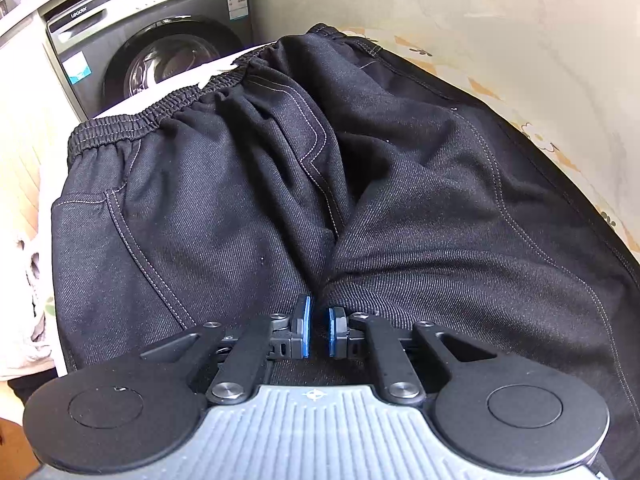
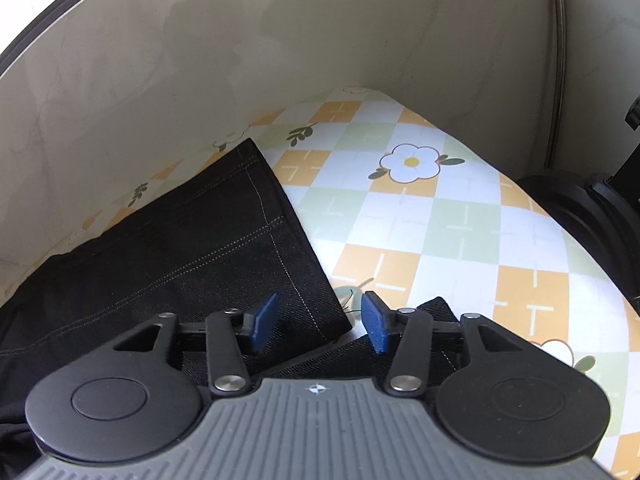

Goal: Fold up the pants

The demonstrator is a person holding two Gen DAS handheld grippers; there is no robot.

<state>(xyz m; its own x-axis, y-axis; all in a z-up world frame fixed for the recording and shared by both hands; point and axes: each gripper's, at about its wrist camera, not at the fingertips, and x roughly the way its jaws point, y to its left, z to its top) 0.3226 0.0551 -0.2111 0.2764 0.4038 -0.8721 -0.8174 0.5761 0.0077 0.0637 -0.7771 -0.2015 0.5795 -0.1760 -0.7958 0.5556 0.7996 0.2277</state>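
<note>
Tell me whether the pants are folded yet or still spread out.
Spread out. The pants lie flat on the checkered sheet, both legs side by side from the waistband, and one leg's hem is fully extended.

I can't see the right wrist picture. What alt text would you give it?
A right gripper with blue-padded fingers spread open hovers over the hem of a dark pants leg. The leg lies on a checked tablecloth printed with white flowers, beside a pale wall.
</note>
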